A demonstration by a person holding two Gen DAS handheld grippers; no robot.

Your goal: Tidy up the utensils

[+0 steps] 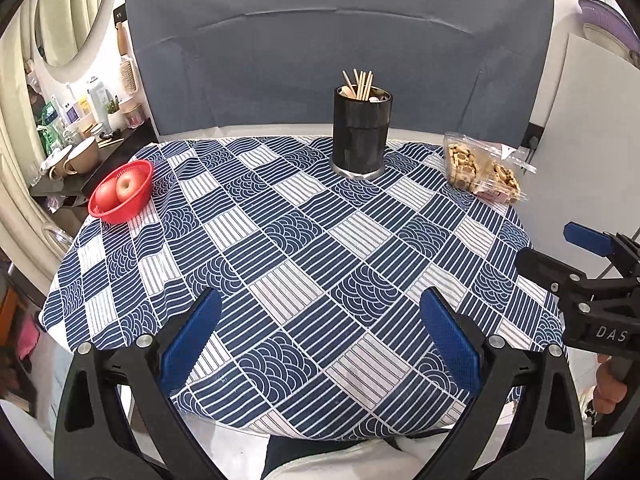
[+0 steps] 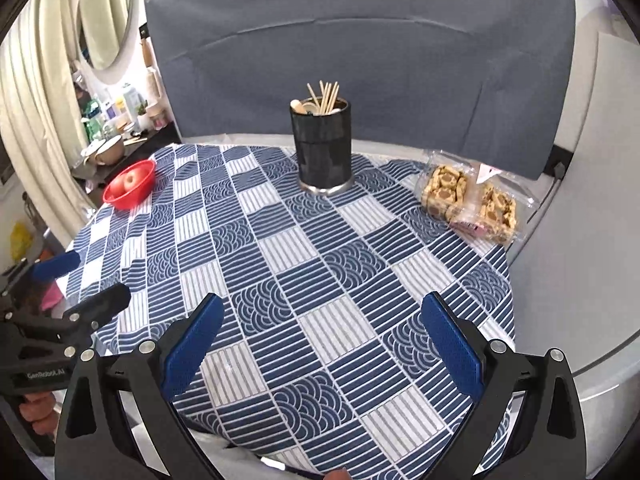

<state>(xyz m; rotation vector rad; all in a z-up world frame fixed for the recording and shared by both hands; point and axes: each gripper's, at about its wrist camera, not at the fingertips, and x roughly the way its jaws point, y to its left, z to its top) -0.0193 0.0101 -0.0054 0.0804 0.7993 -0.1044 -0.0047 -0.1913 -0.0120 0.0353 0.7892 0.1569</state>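
A black cylindrical utensil holder [image 1: 361,133] [image 2: 323,150] stands upright at the far side of the round table. Several wooden chopsticks [image 1: 363,85] [image 2: 328,97] and spoon handles stick out of its top. My left gripper [image 1: 320,320] hovers open over the near edge of the blue patterned tablecloth [image 1: 280,240], with nothing between its blue pads. My right gripper [image 2: 322,328] is also open and empty over the near side of the tablecloth [image 2: 304,256]. Each gripper shows at the edge of the other's view: the right gripper [image 1: 560,256] and the left gripper [image 2: 86,280].
A red basket [image 1: 138,168] [image 2: 146,168] holding apples sits at the table's left edge. A clear plastic box of biscuits [image 1: 480,168] [image 2: 472,196] lies at the right. A grey backdrop [image 1: 340,40] rises behind the table. A cluttered shelf with cups [image 1: 80,156] stands left.
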